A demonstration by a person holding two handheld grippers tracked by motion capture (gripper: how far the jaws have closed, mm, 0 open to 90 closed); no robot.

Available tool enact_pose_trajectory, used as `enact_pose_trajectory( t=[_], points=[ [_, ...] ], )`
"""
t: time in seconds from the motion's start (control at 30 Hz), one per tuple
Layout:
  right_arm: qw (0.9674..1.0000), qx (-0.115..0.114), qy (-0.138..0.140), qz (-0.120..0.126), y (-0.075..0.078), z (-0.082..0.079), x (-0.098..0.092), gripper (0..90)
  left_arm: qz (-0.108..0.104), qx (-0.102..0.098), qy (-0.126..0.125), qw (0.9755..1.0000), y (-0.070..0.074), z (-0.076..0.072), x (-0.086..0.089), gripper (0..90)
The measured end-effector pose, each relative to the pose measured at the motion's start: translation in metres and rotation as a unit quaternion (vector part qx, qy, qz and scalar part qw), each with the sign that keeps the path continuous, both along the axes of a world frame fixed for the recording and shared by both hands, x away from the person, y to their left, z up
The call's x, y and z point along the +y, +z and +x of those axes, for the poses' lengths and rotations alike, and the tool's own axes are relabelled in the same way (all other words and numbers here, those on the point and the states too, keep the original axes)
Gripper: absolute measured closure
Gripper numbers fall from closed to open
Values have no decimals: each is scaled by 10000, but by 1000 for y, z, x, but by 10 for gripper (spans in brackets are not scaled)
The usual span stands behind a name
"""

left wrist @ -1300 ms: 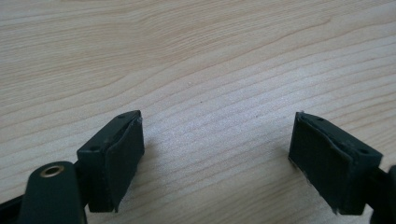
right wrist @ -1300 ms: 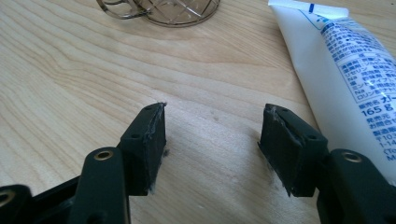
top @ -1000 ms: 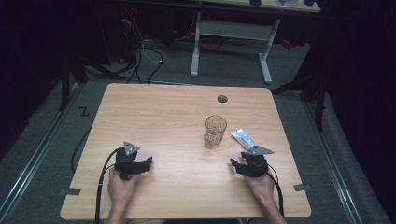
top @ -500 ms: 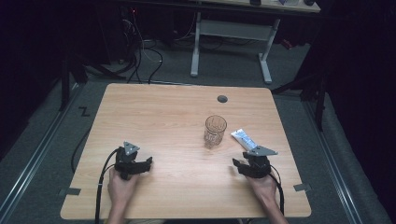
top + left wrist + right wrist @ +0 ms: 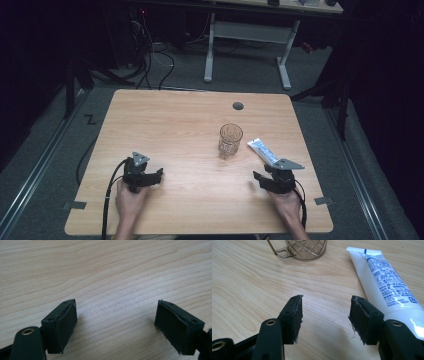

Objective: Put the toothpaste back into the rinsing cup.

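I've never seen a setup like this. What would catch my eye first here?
Probably the clear patterned glass mug standing alone right of the middle of the wooden table, with a white tube lying just to its right. Then the two black hand-held tools near the front edge: the left gripper and the right gripper, both open and holding nothing.

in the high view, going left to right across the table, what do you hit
left gripper → glass mug → toothpaste tube → right gripper. The tube and the right gripper overlap left to right, so the order of those last two is loose.
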State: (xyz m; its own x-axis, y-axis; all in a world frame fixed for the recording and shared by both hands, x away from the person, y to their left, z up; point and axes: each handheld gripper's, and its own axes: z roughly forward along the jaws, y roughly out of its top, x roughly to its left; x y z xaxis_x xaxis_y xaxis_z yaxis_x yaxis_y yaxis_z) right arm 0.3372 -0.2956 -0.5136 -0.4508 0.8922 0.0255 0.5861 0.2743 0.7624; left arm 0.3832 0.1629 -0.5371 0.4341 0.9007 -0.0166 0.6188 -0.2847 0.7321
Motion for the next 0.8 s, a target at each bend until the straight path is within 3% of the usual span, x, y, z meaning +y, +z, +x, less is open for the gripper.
enact_pose_trajectory(
  t=[0.53, 0.8],
  points=[
    [9997, -169, -166, 102, 7, -9, -14, 443, 1, 0, 0, 10000, 0, 0, 0, 181],
    [9997, -136, -192, 88, 10, -8, -18, 459, 3, 1, 0, 10000, 0, 0, 0, 180]
  ],
)
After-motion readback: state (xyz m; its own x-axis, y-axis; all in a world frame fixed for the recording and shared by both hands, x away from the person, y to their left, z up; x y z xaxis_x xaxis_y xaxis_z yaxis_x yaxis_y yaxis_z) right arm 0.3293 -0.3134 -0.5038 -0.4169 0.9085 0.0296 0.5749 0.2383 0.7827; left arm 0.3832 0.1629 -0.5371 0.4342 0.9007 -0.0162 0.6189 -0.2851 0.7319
